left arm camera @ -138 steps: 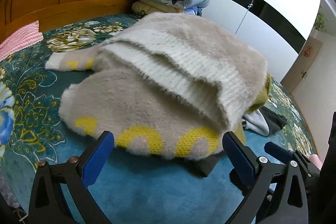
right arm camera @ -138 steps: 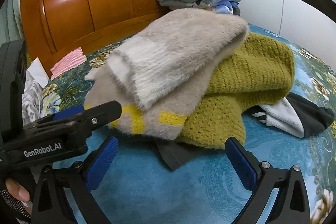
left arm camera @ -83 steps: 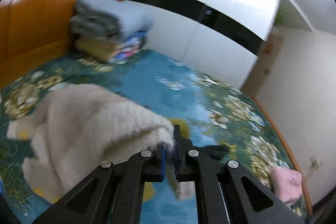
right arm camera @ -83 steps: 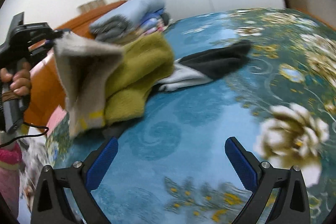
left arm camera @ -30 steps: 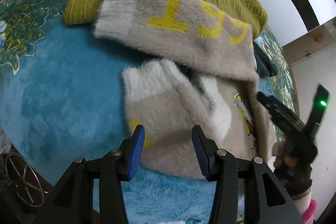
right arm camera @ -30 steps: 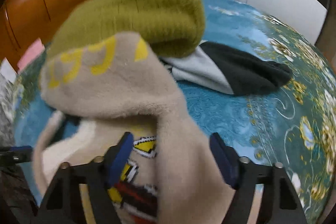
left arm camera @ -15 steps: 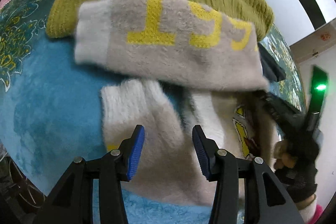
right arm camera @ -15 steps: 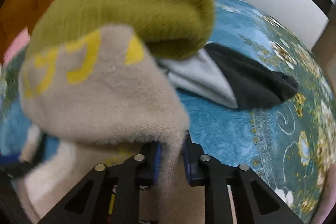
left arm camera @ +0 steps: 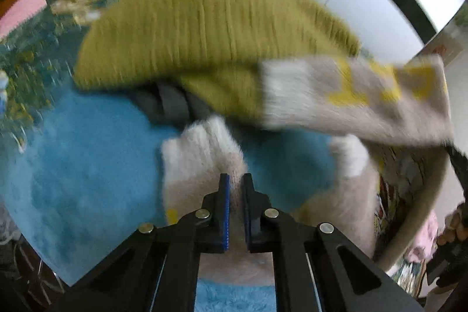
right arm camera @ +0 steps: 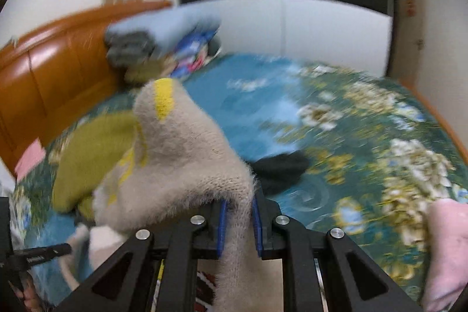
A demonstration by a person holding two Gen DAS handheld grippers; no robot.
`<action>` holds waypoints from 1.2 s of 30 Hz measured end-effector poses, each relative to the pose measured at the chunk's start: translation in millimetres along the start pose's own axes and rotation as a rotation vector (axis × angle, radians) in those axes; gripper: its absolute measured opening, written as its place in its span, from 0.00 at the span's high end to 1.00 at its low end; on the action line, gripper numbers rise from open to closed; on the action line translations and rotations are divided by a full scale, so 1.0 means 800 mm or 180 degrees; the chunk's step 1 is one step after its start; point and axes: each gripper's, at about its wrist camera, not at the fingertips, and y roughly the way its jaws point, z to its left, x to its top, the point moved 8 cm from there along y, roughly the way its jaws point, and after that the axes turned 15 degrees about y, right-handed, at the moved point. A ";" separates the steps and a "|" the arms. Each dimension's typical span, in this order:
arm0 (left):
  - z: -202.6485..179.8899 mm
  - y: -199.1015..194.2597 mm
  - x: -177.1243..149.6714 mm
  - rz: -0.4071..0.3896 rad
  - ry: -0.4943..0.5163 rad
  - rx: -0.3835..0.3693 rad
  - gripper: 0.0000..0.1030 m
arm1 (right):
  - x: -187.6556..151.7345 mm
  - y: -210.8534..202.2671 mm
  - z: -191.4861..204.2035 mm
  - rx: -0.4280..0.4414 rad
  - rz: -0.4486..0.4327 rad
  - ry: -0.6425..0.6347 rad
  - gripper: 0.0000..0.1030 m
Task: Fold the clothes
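A fuzzy beige sweater (left arm camera: 345,104) with yellow letters and white cuffs is held up over the blue floral bedspread (left arm camera: 87,165). My left gripper (left arm camera: 235,189) is shut on its fabric near a white cuff (left arm camera: 199,148). My right gripper (right arm camera: 237,212) is shut on another part of the same sweater (right arm camera: 190,154), which drapes over its jaws. A sleeve hangs across the right of the left wrist view. Both views are blurred by motion.
An olive-green knit sweater (left arm camera: 210,28) lies behind, also in the right wrist view (right arm camera: 93,151). A black garment (right arm camera: 280,168) lies on the bed. Folded bedding (right arm camera: 163,43) is stacked by the wooden headboard (right arm camera: 44,72). A pink item (right arm camera: 444,247) sits at the right.
My left gripper has closed on the beige sweater. My right gripper, shut on the sweater, has lifted and swung it, so the sleeve now hangs to the right.
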 end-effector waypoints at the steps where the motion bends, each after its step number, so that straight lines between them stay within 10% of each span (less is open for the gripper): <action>1: 0.004 -0.011 0.012 -0.0133 0.0002 -0.0005 0.94 | 0.011 -0.014 -0.010 -0.0026 -0.0085 0.0044 0.85; 13: 0.025 -0.171 0.125 -0.1526 0.0142 -0.0125 0.95 | 0.071 -0.142 -0.059 -0.0069 -0.0676 0.0333 0.85; 26: 0.087 -0.326 0.169 -0.2296 0.0285 -0.0078 0.95 | 0.040 -0.255 -0.053 0.0372 -0.1025 0.0432 0.95; 36: 0.110 -0.190 0.177 -0.1571 0.0018 -0.0079 0.95 | -0.069 -0.122 -0.065 0.0217 0.0044 0.0452 0.91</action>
